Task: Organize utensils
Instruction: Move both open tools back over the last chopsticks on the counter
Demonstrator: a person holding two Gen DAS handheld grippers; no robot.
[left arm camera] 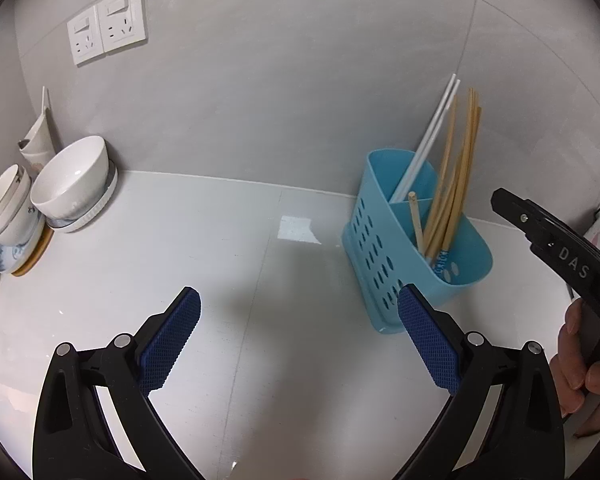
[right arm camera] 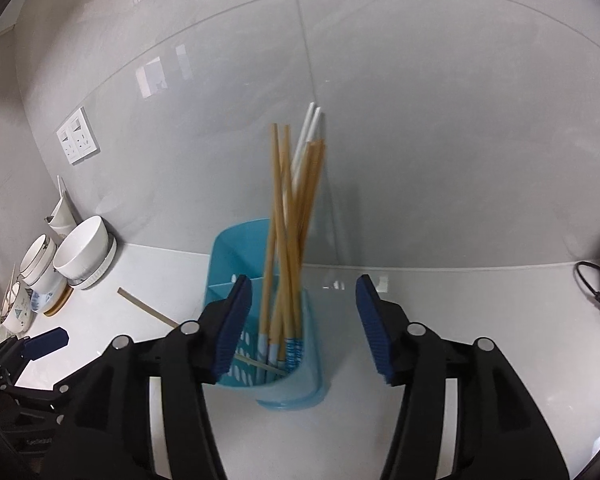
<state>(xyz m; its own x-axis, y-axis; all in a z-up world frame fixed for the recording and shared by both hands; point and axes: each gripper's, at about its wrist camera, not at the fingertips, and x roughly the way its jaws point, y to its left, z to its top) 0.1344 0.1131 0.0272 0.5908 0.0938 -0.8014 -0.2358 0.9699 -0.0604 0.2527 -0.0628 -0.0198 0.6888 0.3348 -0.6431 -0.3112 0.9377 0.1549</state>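
The right gripper (right arm camera: 304, 320) hangs with jaws apart, gripping nothing; the chopsticks (right arm camera: 288, 240) stand between them, upright in the caddy (right arm camera: 296, 392) by the desk's back edge. The left gripper (left arm camera: 300, 340), open and empty, sits farther off.

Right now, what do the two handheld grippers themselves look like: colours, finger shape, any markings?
Both are alike. The left gripper and the right gripper have black plastic linkage arms with round silver pivot pins, and flat rectangular blue finger pads with a fine diamond-grid texture. In the left wrist view, the right gripper's black body bears white letters "DAS". No cables or sleeves show.
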